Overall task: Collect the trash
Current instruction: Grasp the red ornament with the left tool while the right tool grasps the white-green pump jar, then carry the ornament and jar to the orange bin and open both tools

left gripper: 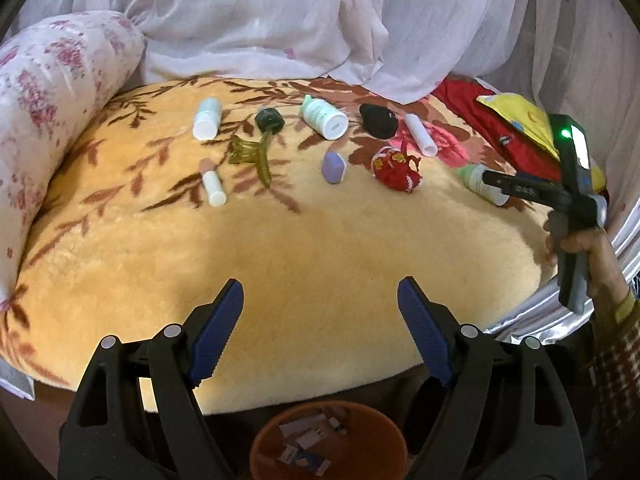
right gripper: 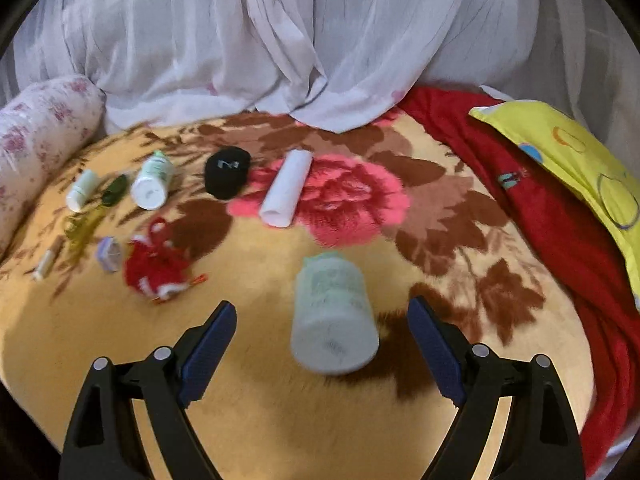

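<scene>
My left gripper (left gripper: 320, 292) stands open and holds nothing, above the near edge of a yellow flowered blanket (left gripper: 304, 240). Right under it a brown bin (left gripper: 276, 436) holds paper scraps. My right gripper (right gripper: 322, 307) is also open. A pale green bottle (right gripper: 334, 316) lies on its side on the blanket between its two fingers, and the pads do not touch it. In the left wrist view the right gripper (left gripper: 500, 182) reaches that same bottle (left gripper: 478, 180) at the far right, with a hand (left gripper: 576, 248) on its handle.
Scattered on the blanket are a white bottle (left gripper: 207, 119), a second pale green bottle (left gripper: 324, 117), a green hair clip (left gripper: 250, 152), a black lump (left gripper: 378, 120), a white tube (left gripper: 420, 135), a purple piece (left gripper: 334, 167), a red pouch (left gripper: 396, 170) and a lip balm (left gripper: 212, 182). A floral bolster (left gripper: 52, 92) lies left, a yellow pillow (right gripper: 568, 156) right.
</scene>
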`<control>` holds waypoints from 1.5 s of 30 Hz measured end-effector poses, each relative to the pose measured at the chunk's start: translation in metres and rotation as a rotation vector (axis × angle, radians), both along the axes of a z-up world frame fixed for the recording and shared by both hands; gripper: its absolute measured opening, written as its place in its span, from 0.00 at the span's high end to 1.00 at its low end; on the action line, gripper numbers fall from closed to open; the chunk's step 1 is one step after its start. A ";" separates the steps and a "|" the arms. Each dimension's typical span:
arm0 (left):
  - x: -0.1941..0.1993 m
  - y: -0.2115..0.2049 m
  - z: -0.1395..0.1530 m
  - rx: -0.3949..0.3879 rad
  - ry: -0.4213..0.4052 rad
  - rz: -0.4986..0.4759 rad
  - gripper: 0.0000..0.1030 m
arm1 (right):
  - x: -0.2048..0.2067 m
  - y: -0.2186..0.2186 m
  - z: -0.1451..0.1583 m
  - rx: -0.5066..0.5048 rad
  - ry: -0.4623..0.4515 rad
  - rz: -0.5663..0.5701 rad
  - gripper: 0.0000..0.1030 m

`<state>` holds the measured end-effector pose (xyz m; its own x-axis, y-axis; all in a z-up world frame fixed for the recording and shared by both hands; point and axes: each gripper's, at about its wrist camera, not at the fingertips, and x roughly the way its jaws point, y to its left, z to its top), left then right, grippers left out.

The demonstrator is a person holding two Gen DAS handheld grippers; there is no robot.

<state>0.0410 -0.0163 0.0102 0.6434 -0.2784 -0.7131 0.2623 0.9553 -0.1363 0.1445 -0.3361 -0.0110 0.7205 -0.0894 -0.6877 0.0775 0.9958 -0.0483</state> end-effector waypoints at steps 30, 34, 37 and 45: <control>0.173 -0.150 -0.027 0.070 0.034 0.000 0.25 | -0.069 0.016 0.034 0.042 -0.122 0.119 0.53; 0.191 -0.156 -0.041 0.101 0.090 0.027 0.25 | -0.077 0.015 0.035 0.051 -0.132 0.123 0.53; 0.196 -0.157 -0.049 0.079 0.141 0.003 0.48 | -0.081 0.017 0.035 0.051 -0.134 0.130 0.53; 0.182 -0.151 -0.043 0.038 0.108 -0.035 0.74 | -0.088 0.024 0.032 0.062 -0.135 0.141 0.53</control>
